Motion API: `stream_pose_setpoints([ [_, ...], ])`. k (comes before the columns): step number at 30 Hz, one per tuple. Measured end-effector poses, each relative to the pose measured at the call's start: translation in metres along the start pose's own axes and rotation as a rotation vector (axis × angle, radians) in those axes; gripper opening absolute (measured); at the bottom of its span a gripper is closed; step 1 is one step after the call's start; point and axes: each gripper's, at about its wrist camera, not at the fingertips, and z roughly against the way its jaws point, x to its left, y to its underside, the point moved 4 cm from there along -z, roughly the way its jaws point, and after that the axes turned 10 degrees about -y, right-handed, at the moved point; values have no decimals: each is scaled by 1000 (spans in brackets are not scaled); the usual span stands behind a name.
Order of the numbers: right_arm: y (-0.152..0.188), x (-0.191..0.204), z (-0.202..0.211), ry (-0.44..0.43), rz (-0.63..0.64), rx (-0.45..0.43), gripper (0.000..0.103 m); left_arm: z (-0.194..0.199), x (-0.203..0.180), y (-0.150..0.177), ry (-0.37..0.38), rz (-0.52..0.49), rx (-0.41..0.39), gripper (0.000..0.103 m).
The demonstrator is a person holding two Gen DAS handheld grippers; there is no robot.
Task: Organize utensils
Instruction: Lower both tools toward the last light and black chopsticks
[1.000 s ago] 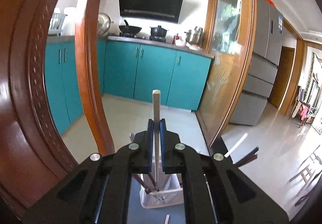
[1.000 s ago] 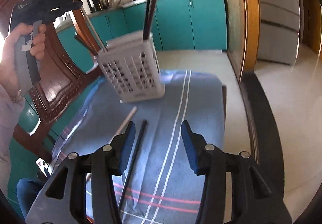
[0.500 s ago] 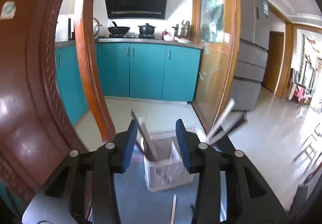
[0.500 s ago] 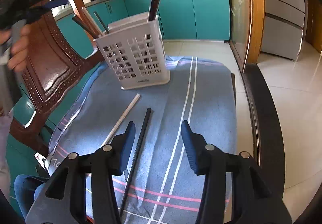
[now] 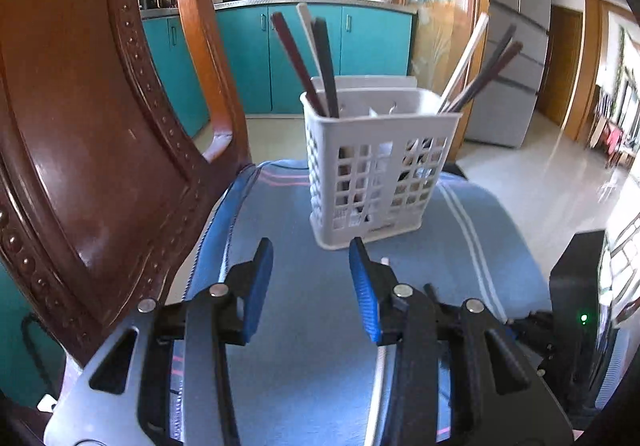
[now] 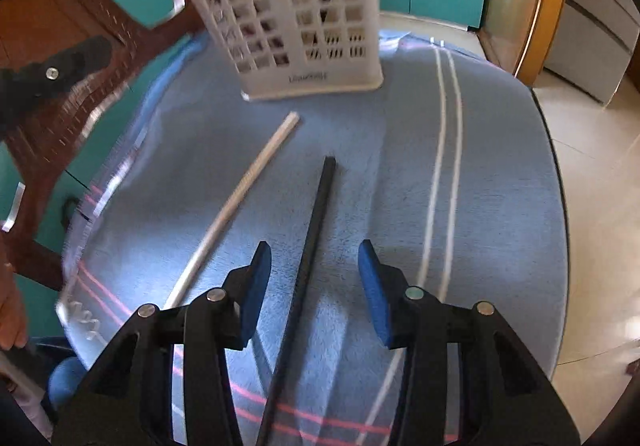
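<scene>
The left gripper point(image 5: 311, 278) has dropped its white chopstick, now empty; the right gripper point(image 6: 314, 278), closing slightly, straddles the black chopstick point(image 6: 316, 221), pointing toward 12 o'clock.

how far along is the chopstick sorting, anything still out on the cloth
Mostly done: six chopsticks already stand in the white basket. In hand: nothing; the left gripper is open and empty, and the right gripper, also open, straddles the black chopstick without gripping it. Left: that one and the pale chopstick still lie on the blue cloth.
</scene>
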Motion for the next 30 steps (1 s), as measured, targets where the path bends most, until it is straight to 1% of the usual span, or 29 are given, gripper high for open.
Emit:
stream_pose_setpoints([
  [1,-1,2,-1,23,16,-1,41,0,1,3,-1,-4,3,40],
  [2,-1,2,-1,41,25,-3,36,0,0,2,-1,-6,5,40],
  [3,-2,1,-1,54,18,-8,27,-1,0,3,-1,-7,7,40],
  [4,-2,-2,0,57,2,-12,14,-1,-2,3,-1,-9,9,40],
  [5,-3,-6,1,64,-16,-15,10,-1,-3,3,1,-12,10,40],
  [7,-3,-18,5,63,-70,-31,6,-3,-6,4,7,-19,14,40],
  [10,-1,-33,12,75,-126,-58,7,-8,-13,9,16,-37,33,40],
  [15,4,-50,21,4,-233,-84,7,-22,-31,22,50,-65,98,40],
  [17,6,-56,28,-44,-286,-100,7,-27,-39,30,66,-84,130,42],
  [18,6,-58,33,-50,-292,-112,8,-29,-42,33,70,-92,137,43],
  [21,6,-61,49,-24,-274,-144,8,-35,-53,42,73,-132,167,44],
  [23,7,-65,53,-22,-275,-144,10,-40,-60,48,78,-159,196,48],
  [25,9,-69,54,-14,-283,-140,16,-45,-66,56,85,-184,227,49],
  [28,12,-72,52,-17,-289,-134,17,-53,-73,68,82,-219,275,49],
  [30,15,-70,49,-19,-286,-127,17,-57,-74,75,82,-225,299,49],
])
